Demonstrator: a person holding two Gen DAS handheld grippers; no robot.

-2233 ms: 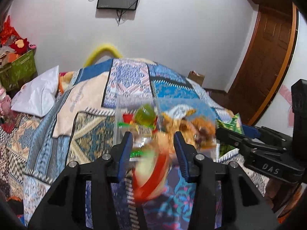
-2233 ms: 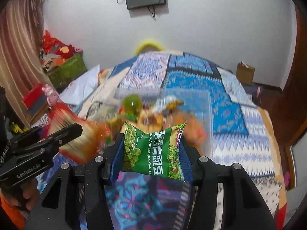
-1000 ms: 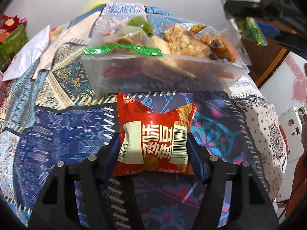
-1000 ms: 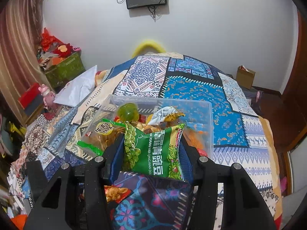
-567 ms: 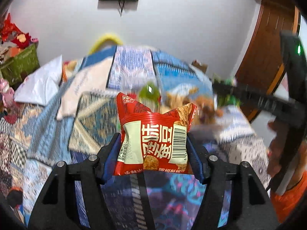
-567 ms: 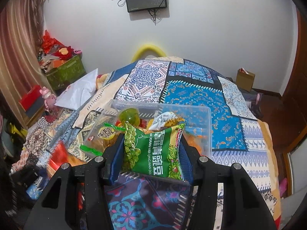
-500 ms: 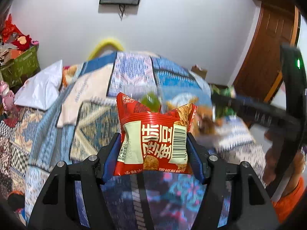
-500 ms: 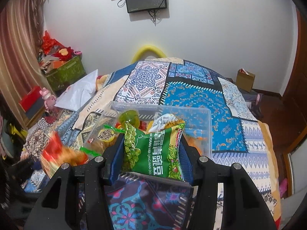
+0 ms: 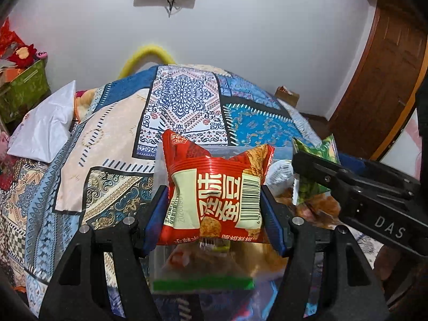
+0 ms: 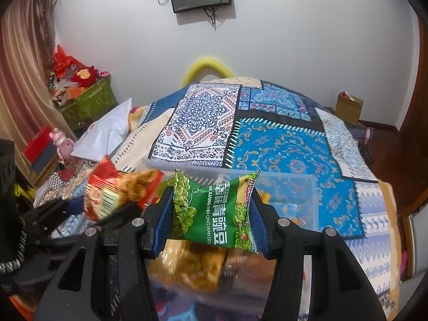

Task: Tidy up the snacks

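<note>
L gripper [image 9: 215,200] clamped the red snack packet [image 9: 214,192] between its pads, held above the clear plastic bin [image 10: 307,187] on the bedspread [image 10: 281,144]. R gripper [image 10: 211,214] gripped the green pea packet [image 10: 214,214], level, over the bin's near edge.

We see a red snack packet [image 9: 216,192] with a cream label and a green pea packet [image 10: 214,214]. The quilt [image 10: 281,144] shows blue, white and cream patchwork patterns.
</note>
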